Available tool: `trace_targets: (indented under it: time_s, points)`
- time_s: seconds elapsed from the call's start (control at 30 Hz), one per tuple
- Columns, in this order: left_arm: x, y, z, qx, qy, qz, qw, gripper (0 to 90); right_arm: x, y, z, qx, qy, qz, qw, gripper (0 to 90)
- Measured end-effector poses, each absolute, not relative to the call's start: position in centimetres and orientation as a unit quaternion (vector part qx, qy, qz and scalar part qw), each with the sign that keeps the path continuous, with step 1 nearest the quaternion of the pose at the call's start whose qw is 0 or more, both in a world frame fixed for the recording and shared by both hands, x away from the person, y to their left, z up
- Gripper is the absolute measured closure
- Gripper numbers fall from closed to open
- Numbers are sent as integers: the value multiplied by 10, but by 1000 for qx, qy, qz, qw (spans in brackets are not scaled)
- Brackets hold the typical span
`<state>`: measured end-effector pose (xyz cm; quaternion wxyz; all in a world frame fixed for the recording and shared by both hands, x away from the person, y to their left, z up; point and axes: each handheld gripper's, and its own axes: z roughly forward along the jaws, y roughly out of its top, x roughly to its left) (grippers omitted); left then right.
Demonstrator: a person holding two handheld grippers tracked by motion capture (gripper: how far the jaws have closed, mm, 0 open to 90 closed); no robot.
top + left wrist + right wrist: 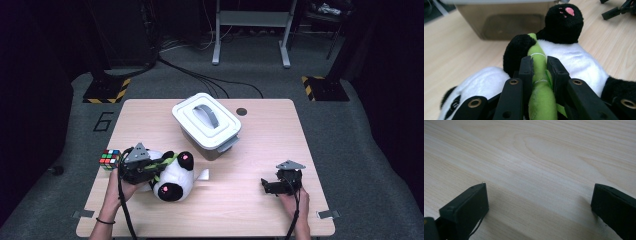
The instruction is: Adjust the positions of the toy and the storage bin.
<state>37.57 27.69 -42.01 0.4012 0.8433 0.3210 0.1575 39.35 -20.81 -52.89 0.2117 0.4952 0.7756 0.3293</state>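
Observation:
A black-and-white plush panda (175, 177) lies at the table's front left, with a green bamboo stalk (540, 82) sewn along its body. My left gripper (160, 167) is shut on that green stalk; in the left gripper view its two black jaws pinch the stalk (539, 65) from both sides, with the panda's white belly (574, 62) and black head beyond. My right gripper (266, 187) rests at the front right of the table, jaws spread wide over bare wood (539, 185) with nothing between them.
A lidded white box with a grey handle (206, 123) stands at the table's middle back, close behind the panda. A Rubik's cube (109, 158) sits at the left edge beside my left hand. A small dark round hole (242, 111) marks the tabletop behind the box.

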Motion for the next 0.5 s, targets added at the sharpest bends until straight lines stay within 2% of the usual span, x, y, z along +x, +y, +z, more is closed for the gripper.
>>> trace_targets:
  time_s: [0.17,0.23,0.27,0.33,0.5]
  points:
    - [372,282,-434,826,353,137,417,724,393,-208,-529,493,777,329,211,4]
    - [370,284,-435,820,363,140,419,672,393,-208,-529,493,777,329,210,4]
    - [369,285,-435,818,371,141,417,636,393,-208,-529,494,777,329,210,4]
    - [367,287,-434,812,382,146,417,500,393,-208,-529,494,777,329,211,4]
    - [356,290,-426,796,394,154,432,276,393,-208,-529,494,776,329,211,4]
